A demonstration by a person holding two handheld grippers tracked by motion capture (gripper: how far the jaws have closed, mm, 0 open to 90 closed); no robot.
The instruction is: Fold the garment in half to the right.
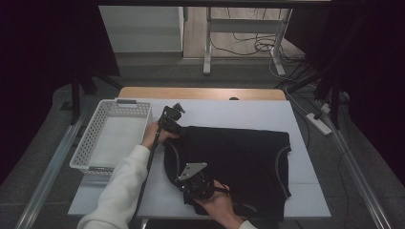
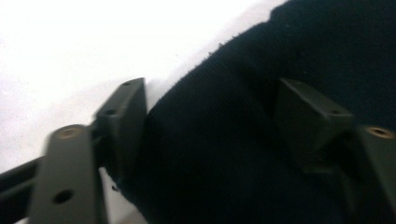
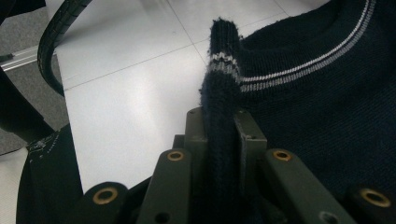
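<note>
A dark knitted sweater (image 1: 239, 162) lies spread over the middle and right of the white tabletop (image 1: 229, 112), and the person is working on its left edge with both tools. The right claw (image 3: 223, 126) is clamped on a raised fold of the knit, a strip of ribbing with pale stripes standing straight up between its jaws; in the high view that claw (image 1: 188, 183) sits at the lower centre of the frame, over the garment's near-left corner. The left claw (image 2: 210, 121) stands with its jaws apart, straddling the rounded edge of the sweater where it meets the white surface, cloth between the jaws but not pinched; in the high view it (image 1: 171, 125) is at the upper-left corner of the garment. I would judge the work to be early: one corner is caught, the other grip is not yet closed, and the sweater is still mostly flat, with no finished fold that I can see. The white slatted basket (image 1: 88, 143) at the left of the frame holds nothing I can make out. I can read no brand, label or writing anywhere.
</note>
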